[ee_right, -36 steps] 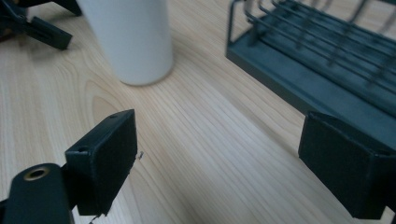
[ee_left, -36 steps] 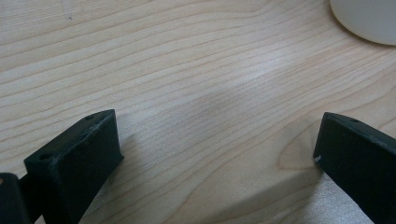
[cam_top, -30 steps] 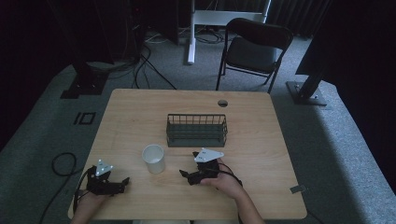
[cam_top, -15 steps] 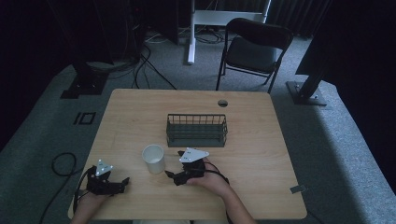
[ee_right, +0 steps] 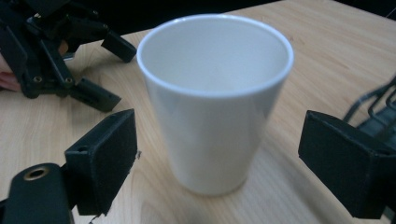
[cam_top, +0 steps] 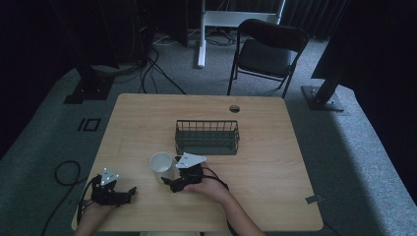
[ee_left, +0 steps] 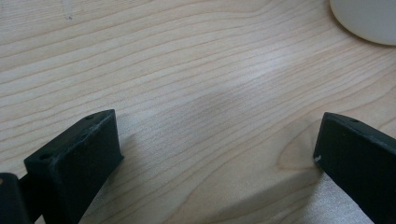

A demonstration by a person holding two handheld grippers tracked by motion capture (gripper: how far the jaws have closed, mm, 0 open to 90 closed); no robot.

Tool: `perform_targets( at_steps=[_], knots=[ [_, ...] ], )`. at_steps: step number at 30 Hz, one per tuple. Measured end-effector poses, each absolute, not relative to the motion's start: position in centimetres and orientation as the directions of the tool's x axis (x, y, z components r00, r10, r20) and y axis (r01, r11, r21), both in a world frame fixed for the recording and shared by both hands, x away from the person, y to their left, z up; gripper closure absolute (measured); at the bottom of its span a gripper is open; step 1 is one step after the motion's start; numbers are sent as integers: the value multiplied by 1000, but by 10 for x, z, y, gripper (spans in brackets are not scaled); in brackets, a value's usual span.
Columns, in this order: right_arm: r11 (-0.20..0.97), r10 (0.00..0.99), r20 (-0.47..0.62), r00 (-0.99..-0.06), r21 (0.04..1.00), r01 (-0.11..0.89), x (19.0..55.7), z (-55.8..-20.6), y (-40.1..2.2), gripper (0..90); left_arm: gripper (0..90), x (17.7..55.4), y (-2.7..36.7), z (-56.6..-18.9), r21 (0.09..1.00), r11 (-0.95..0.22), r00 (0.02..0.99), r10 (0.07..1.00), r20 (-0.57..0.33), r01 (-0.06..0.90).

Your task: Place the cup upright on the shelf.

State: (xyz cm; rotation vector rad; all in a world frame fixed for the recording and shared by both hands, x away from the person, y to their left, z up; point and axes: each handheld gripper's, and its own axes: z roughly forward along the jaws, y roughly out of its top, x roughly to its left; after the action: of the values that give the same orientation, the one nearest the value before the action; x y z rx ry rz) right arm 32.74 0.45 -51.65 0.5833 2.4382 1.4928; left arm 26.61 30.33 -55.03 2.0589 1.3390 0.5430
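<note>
A white empty cup [cam_top: 161, 163] [ee_right: 215, 107] stands upright on the wooden table [cam_top: 265, 162], left of centre near the front. My right gripper [cam_top: 170, 182] [ee_right: 219, 140] is open right beside the cup. In the right gripper view its two black jaws stand either side of the cup's lower half, with gaps on both sides. At the front left corner my left gripper [cam_top: 129, 191] [ee_left: 217, 130] rests low over bare wood, open and empty. The cup's base [ee_left: 369, 18] shows at the top right of the left gripper view.
A dark wire basket [cam_top: 207, 137] sits in the middle of the table, just behind and right of the cup. The table has a cable hole [cam_top: 234, 108] near its far edge. A folding chair [cam_top: 268, 54] stands beyond the table.
My right gripper has moved left across the table up to the cup, so the cup now sits between its open jaws. The left gripper has stayed put.
</note>
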Motion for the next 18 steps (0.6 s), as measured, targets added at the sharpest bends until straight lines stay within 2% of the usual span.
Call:
perform_targets(
  at_steps=[18],
  knots=[
    [405,431,-7,-902,895,187,335,-512,32,146,8,266,304,-550,687,-300,404,915,9,662]
  ],
)
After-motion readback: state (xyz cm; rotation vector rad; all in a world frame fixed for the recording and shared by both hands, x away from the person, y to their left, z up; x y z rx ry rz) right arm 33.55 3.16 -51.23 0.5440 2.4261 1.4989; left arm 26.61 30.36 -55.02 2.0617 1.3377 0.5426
